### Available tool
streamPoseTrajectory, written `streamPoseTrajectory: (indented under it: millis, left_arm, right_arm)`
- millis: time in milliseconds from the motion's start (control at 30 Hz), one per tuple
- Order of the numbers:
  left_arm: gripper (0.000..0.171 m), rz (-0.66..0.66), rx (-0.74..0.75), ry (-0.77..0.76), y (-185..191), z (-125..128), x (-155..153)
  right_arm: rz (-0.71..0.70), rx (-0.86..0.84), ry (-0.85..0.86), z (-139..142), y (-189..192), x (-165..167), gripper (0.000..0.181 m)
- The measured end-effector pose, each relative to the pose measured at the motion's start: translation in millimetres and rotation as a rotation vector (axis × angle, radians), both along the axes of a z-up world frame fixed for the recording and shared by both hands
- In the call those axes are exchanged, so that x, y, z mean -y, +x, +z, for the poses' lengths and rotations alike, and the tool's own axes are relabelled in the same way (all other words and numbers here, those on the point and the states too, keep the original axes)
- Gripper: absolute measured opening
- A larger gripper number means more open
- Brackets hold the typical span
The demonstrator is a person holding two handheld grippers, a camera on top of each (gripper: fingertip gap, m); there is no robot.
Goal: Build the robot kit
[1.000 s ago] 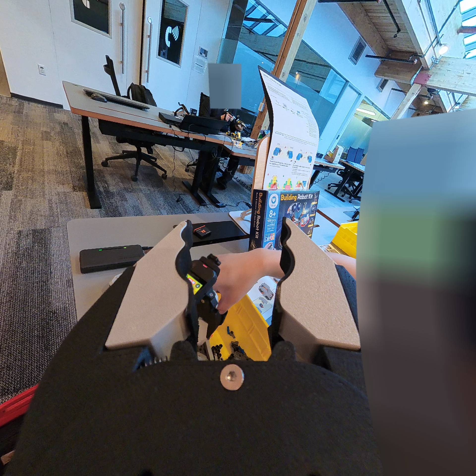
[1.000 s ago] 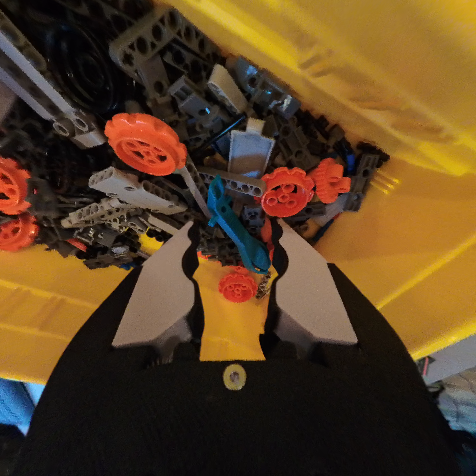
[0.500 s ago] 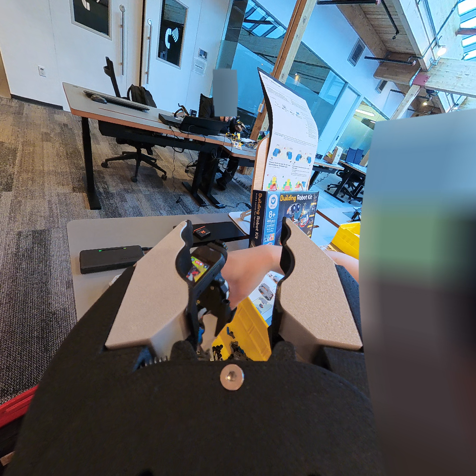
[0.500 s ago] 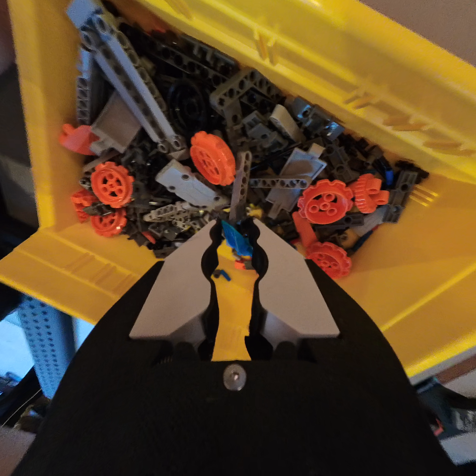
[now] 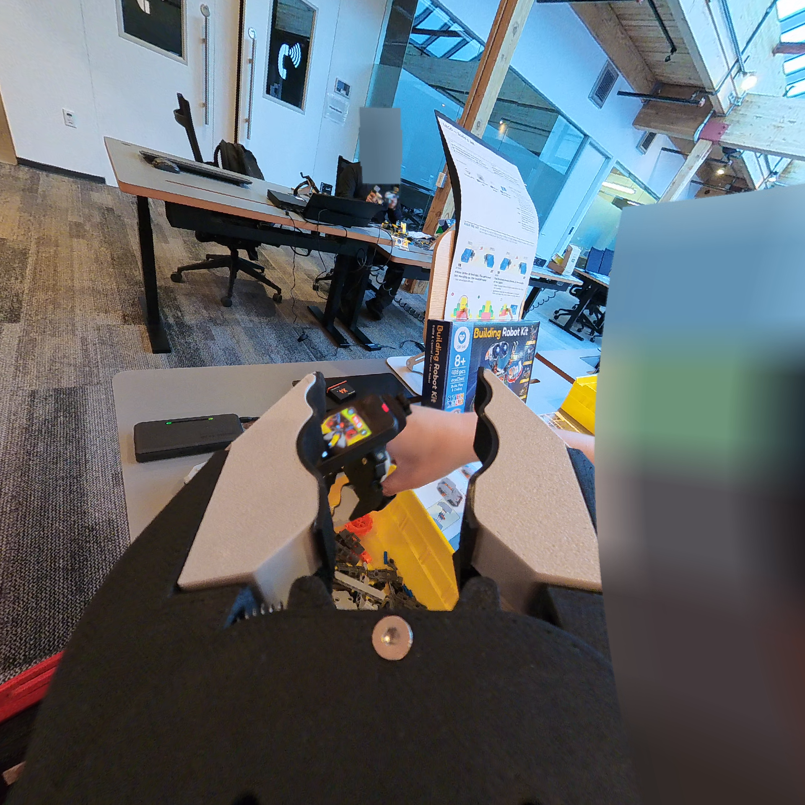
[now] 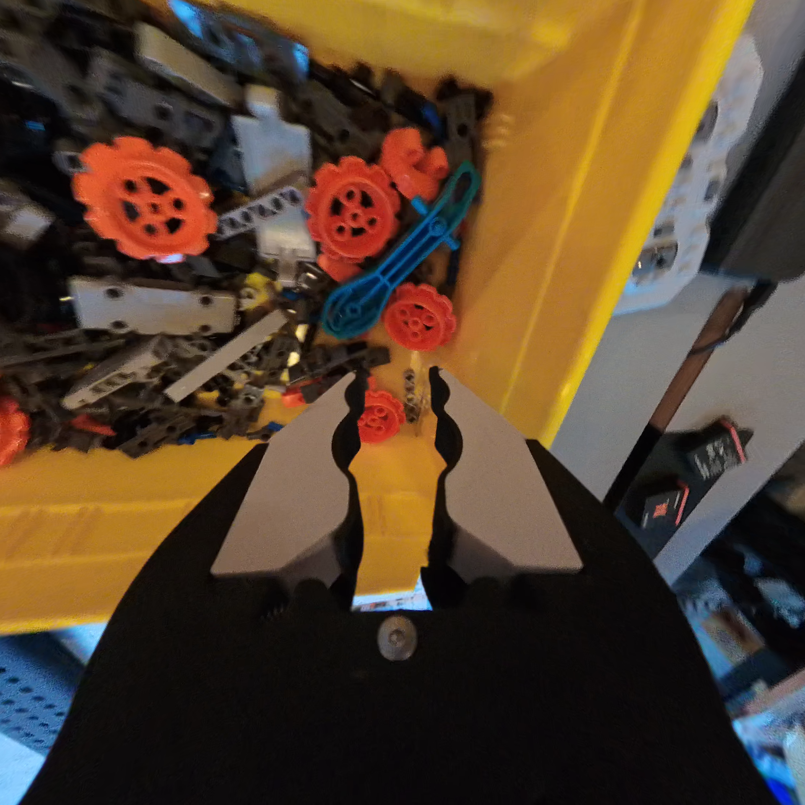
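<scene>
My right gripper (image 6: 394,372) is open with a narrow gap and holds nothing. It hovers inside a yellow bin (image 6: 544,218) near its right wall. A small orange gear (image 6: 379,416) lies on the bin floor just beyond the tips. A teal wrench-like piece (image 6: 392,265) rests on the heap, between larger orange gears (image 6: 353,209). Grey and black beams (image 6: 152,305) fill the left of the bin. My left gripper (image 5: 396,379) is wide open and empty, above the same bin (image 5: 418,544). A hand (image 5: 427,448) holds the right gripper's body (image 5: 353,440) in front of it.
A blue kit box (image 5: 483,361) and a curved instruction sheet (image 5: 488,218) stand behind the bin. A black flat device (image 5: 187,435) lies at the table's left. A second yellow bin (image 5: 579,400) is at right. Small black-and-red boxes (image 6: 714,453) lie right of the bin. Across from one pair of fingers to the other is roughly 30 centimetres. From my right tips it is roughly 7 centimetres to the small orange gear (image 6: 379,416); from my left, 35 centimetres.
My right gripper had narrowed around the teal piece; now its jaws are wider and the piece lies in the bin. Its view swung right and blurred. The left gripper stayed put.
</scene>
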State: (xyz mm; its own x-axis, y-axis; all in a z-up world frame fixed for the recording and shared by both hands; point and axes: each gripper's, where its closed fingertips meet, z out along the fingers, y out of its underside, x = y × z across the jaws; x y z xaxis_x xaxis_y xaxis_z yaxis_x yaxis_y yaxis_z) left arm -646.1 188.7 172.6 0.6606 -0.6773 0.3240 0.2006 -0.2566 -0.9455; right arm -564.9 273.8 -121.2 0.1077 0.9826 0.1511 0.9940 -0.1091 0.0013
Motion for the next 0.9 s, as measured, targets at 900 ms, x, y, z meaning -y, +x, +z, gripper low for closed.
streamPoseTrajectory:
  millis: [900]
  left_arm:
    - [0.066,-0.012,0.012,0.009,-0.6,2.7,3.8]
  right_arm:
    - [-0.089,0.048,0.024,-21.4,15.8,-8.4,0.018]
